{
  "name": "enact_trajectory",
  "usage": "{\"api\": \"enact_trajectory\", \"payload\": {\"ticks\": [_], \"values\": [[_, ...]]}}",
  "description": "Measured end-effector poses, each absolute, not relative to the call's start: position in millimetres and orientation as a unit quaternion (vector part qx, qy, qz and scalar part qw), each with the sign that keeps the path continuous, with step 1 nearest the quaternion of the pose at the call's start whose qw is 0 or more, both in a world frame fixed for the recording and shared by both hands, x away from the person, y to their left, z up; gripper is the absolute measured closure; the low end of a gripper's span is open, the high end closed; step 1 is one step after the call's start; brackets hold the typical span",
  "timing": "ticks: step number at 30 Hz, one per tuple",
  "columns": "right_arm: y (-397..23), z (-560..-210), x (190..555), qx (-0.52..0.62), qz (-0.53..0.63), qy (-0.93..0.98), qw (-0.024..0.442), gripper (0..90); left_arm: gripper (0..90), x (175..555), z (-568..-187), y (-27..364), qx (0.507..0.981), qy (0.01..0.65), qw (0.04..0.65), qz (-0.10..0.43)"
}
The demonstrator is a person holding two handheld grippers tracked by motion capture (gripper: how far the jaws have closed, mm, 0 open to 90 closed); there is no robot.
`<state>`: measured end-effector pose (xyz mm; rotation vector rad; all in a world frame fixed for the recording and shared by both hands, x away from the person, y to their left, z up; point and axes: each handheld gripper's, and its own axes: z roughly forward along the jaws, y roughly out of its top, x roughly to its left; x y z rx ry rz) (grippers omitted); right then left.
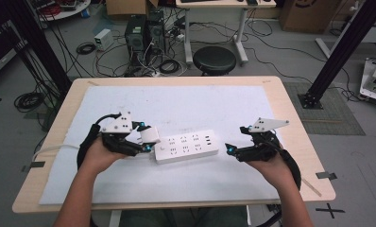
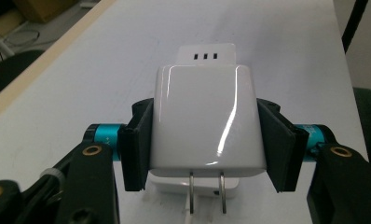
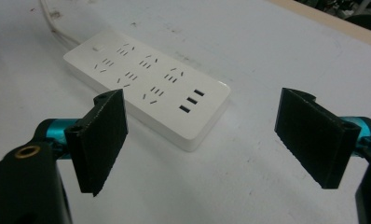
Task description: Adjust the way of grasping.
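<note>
1. My left gripper (image 2: 206,140) pinches a white plug adapter (image 2: 207,121) by its two flat sides, prongs pointing down. I judge this keeps the pins free to meet a socket.
2. The adapter hangs over the near end of the power strip (image 1: 186,146), which lies flat mid-table on a white mat (image 1: 129,184); whether the pins touch it I cannot tell.
3. My right gripper (image 3: 211,135) is spread wide and empty, just beside the strip's USB end, likely ready to steady it.
4. The adapter is glossy, rounded plastic; the strip matte, slab-shaped; the jaw pads dull black rubber.
</note>
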<state>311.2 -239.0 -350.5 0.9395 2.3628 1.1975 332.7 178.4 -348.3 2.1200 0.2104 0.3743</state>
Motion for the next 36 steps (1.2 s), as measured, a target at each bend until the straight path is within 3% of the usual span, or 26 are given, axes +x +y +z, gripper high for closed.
{"api": "enact_trajectory", "payload": {"ticks": [6, 15, 21, 36], "values": [[-229, -359, 307, 0.318, 0.435, 0.832, 0.134, 17.2, 42.4, 326, -364, 146, 0.872, 0.041, 0.464, 0.153], [-204, -379, 306, 0.321, 0.484, 0.813, 0.038, 17.2, 42.5, 311, -388, 107, 0.868, -0.011, 0.466, 0.171], [-189, -391, 308, 0.324, 0.502, 0.801, -0.035, 17.2, 42.5, 298, -393, 96, 0.849, -0.025, 0.482, 0.215], [-159, -407, 317, 0.336, 0.548, 0.753, -0.142, 17.7, 42.5, 283, -398, 92, 0.824, -0.039, 0.501, 0.261]]}}
